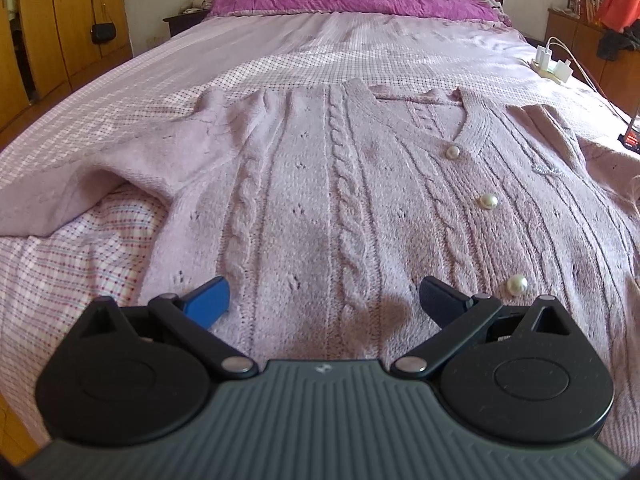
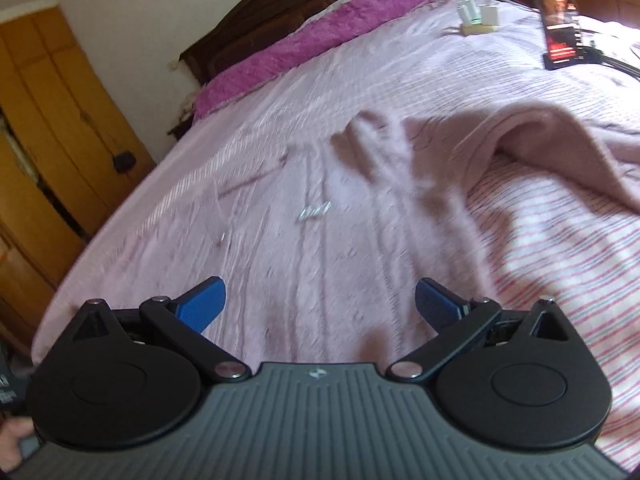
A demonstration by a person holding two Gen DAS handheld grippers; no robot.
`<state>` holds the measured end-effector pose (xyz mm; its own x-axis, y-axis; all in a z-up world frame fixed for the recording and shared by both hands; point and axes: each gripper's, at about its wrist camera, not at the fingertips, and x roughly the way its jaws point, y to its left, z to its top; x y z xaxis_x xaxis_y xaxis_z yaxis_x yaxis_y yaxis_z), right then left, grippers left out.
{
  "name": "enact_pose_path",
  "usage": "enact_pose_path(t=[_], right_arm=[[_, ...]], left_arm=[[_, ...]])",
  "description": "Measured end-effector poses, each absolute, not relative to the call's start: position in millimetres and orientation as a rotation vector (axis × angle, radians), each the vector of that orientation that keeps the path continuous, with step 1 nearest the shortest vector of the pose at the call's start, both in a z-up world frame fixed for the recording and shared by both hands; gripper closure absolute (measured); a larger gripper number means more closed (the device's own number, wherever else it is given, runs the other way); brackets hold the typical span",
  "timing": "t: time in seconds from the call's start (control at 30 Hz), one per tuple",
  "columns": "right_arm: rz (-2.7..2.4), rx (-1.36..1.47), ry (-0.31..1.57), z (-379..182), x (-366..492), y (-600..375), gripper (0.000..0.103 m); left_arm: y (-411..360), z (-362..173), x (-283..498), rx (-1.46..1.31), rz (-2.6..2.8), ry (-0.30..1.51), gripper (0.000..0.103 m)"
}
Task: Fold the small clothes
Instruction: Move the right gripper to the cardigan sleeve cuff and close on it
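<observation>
Over the bed (image 1: 120, 92), seen from the left wrist, the left gripper (image 1: 325, 300) is hovering with its jaws spread wide apart, holding nothing. A pale pink cable-knit cardigan (image 1: 320, 200) is lying face up and flat on the checked bedspread, its neckline pointing toward the headboard. 3 pearl buttons (image 1: 488, 201) are running down its front, right of the gripper's centre line. One sleeve (image 1: 100, 176) is stretching out to the left and bunching into a fold. A magenta pillow (image 1: 352, 0) is sitting at the head of the bed, and a white charger block (image 1: 550, 62) is resting near the bed's right edge. Wooden wardrobes (image 1: 52, 20) are standing on the left.

Switching to the right wrist, and the picture is blurring. The right gripper (image 2: 320, 304) is also hanging with its jaws wide apart and empty, above the cardigan (image 2: 320, 248). The other sleeve (image 2: 560, 140) is humping up at the right. A phone (image 2: 558, 12) is standing upright at the far right with its screen lit.
</observation>
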<state>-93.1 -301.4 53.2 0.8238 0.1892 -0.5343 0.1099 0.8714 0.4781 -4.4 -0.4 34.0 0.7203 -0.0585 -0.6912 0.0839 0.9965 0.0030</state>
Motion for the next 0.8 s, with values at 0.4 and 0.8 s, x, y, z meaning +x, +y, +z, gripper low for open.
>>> enact_pose_path(t=[0.4,0.8], right_arm=[[-0.139,0.828,0.510,44,-80,-410,0.000],[-0.264,1.034,0.445,29,-66,-440,0.000]], left_arm=[[-11,25,14,0.045,-0.032,0.806,0.000],[-17,21,16,0.063,0.000,0.806,0.000]])
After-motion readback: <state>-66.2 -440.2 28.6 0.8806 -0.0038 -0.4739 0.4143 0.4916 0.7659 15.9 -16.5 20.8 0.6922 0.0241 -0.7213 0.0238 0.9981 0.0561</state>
